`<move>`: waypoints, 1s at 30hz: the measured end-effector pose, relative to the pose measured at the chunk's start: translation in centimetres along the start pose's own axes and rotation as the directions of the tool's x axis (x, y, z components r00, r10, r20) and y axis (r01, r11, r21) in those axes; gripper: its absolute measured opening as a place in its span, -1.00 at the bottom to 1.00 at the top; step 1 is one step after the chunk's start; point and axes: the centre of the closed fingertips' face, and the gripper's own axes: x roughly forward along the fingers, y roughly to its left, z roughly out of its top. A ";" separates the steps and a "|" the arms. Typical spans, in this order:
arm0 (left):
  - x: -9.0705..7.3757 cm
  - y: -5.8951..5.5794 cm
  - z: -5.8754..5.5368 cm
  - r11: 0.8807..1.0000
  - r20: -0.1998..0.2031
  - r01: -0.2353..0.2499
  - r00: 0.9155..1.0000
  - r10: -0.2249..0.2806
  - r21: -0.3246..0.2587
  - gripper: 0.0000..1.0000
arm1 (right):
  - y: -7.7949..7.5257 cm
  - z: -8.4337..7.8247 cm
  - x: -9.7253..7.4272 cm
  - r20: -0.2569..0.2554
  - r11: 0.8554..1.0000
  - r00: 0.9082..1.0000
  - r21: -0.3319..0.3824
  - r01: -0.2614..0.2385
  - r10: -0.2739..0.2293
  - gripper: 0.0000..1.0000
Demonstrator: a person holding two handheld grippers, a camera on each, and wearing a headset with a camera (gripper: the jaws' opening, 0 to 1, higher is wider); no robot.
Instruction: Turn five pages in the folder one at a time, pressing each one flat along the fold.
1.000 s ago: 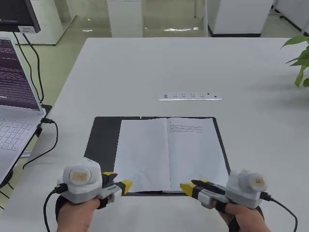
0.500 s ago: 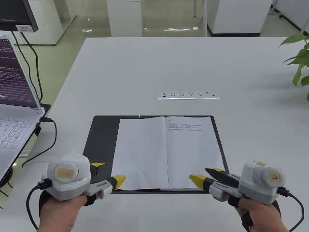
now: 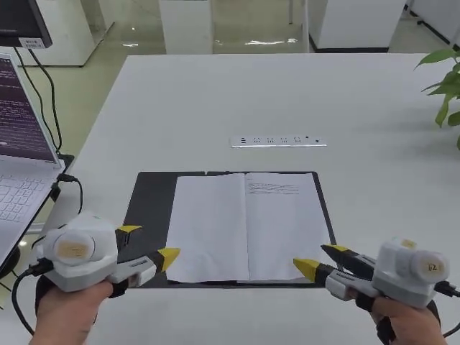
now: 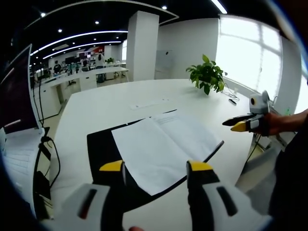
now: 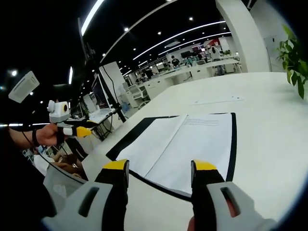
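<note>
Black folder (image 3: 147, 208) lay open and flat on the white table (image 3: 215, 93), ahead of and between the two grippers. Its long axis ran from one gripper across to the other, and its fold ran straight away from them. Its white pages (image 3: 208, 223) were blank apart from a few printed lines at the right page's far end. The left gripper (image 3: 149, 243) stood at the cover's near left corner, jaws spread, holding nothing. The right gripper (image 3: 320, 259) stood just off the near right corner, jaws likewise spread, holding nothing.
</note>
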 end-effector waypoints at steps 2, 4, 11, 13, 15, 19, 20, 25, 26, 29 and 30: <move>-0.3 0.1 0.2 1.000 0.004 -0.004 1.000 0.004 0.000 0.03 | 0.0 -0.1 -0.3 -0.002 1.000 1.000 -0.006 0.003 -0.003 0.02; -0.7 0.1 0.2 1.000 0.008 -0.007 1.000 0.007 -0.001 0.07 | -0.1 -0.1 -0.5 -0.002 1.000 1.000 -0.005 0.007 -0.007 0.04; -2.2 0.1 0.2 1.000 0.023 -0.028 0.999 0.028 -0.012 0.18 | -0.3 -0.1 -1.9 -0.011 0.999 1.000 -0.030 0.015 -0.015 0.17; -2.4 -0.1 -0.1 1.000 0.017 -0.029 0.999 0.029 -0.005 0.23 | -0.4 -0.5 -2.1 -0.034 0.998 0.999 -0.052 0.020 -0.022 0.19; -2.5 -0.2 -0.4 0.999 0.012 -0.032 0.999 0.032 0.008 0.30 | -0.7 -1.1 -2.4 -0.054 0.997 0.998 -0.066 0.035 -0.039 0.21; -2.7 -0.4 -0.8 1.000 0.009 -0.030 1.000 0.030 -0.007 0.37 | -0.8 -1.1 -3.0 -0.026 0.998 0.998 -0.029 0.048 -0.049 0.24; -2.7 -0.5 -0.9 0.999 0.009 -0.032 0.999 0.032 -0.015 0.37 | -0.8 -1.1 -3.2 -0.024 0.998 0.998 -0.027 0.049 -0.050 0.25; -2.5 -1.0 -1.4 0.999 0.005 -0.031 1.000 0.031 -0.031 0.39 | -0.6 -1.5 -3.5 -0.031 0.998 0.998 -0.037 0.053 -0.054 0.28; -2.5 -1.1 -1.5 0.999 0.002 -0.027 1.000 0.027 -0.032 0.39 | -0.6 -1.6 -3.6 -0.031 0.998 0.998 -0.031 0.051 -0.052 0.28; -2.3 -1.4 -1.5 0.999 -0.003 -0.020 1.000 0.020 -0.033 0.38 | -0.5 -1.8 -3.8 -0.036 0.998 0.998 -0.028 0.056 -0.057 0.30; -2.2 -1.4 -1.5 0.999 -0.003 -0.019 1.000 0.019 -0.034 0.39 | -0.6 -1.8 -3.8 -0.037 0.998 0.998 -0.025 0.056 -0.057 0.31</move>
